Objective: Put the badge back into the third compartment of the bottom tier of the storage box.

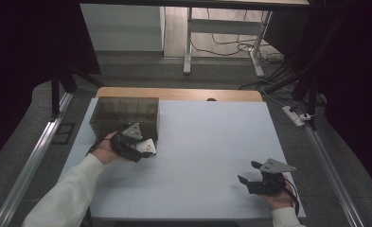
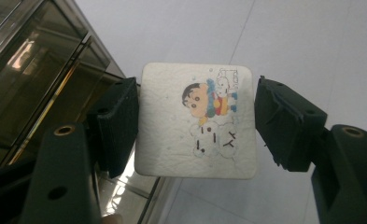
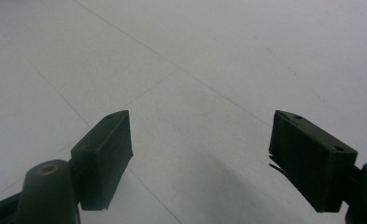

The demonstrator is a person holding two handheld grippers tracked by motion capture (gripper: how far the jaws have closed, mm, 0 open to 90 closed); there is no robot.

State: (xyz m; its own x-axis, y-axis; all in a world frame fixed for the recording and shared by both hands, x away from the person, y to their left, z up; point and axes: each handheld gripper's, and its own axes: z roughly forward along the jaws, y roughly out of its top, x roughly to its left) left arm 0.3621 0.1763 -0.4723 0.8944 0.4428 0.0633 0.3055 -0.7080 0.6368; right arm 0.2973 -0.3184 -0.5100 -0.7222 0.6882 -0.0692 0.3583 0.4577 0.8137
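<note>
High view shows a pale blue-white table point(image 1: 198, 156) filling the middle of the frame, with a smoky clear box point(image 1: 124, 115) standing at its upper left. Just below the box's front edge, left of centre, the left gripper point(image 1: 145, 150) sits in a hand point(image 1: 105, 150) in a white sleeve point(image 1: 63, 194), and a white card point(image 1: 146, 147) shows at its tip. At the lower right, the right gripper point(image 1: 246, 172) rests low over the bare table, held by the other hand point(image 1: 280, 198), well apart from the box and the card.

Left gripper view shows the card point(image 2: 197, 120), a rounded white square with a cartoon child and small dogs printed on it, lying between the two jaws in the centre of the frame. The left jaw touches the card's edge; the right jaw stands a sliver off it, so whether the card is truly clamped cannot be told. The box point(image 2: 36, 74) fills the upper left, its dividers visible.

Right gripper view shows the right gripper point(image 3: 200, 154) with its jaws wide apart over the table point(image 3: 195, 70), nothing between them.
</note>
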